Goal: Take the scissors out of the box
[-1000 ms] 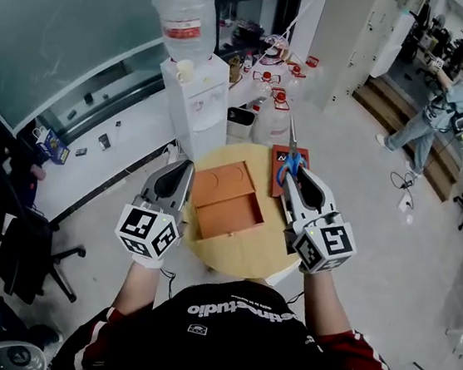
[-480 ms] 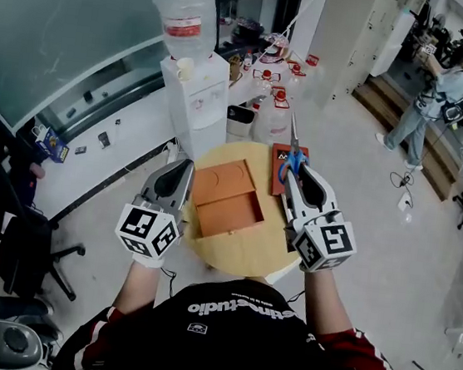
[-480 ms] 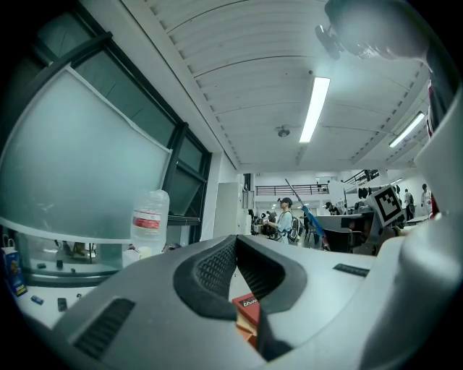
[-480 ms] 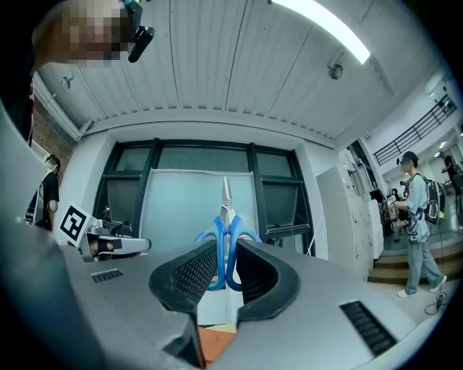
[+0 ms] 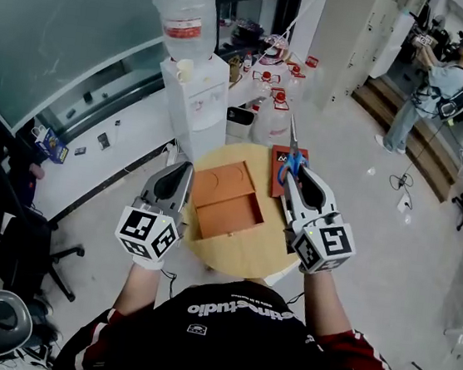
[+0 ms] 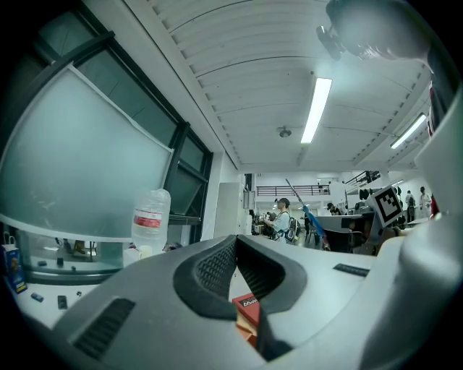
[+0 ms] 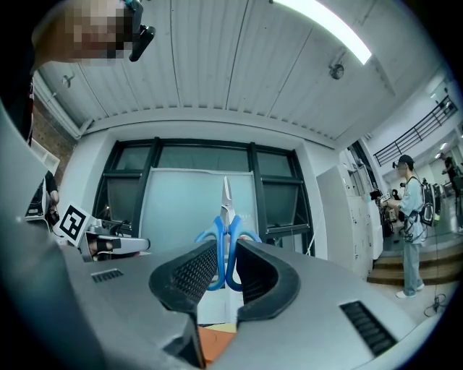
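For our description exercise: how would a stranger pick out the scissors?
Find the round wooden table in the head view's middle, with an open orange box on it. Just right of the box, the right gripper grips the scissors: the only thing with blue loop handles and thin steel blades pointing away.

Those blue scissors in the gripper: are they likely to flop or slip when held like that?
Likely stiff and light: the scissors stick straight out from the right gripper without sagging. They may twist or slip, since the jaws pinch only the smooth blue handles while the long blades reach well beyond them.
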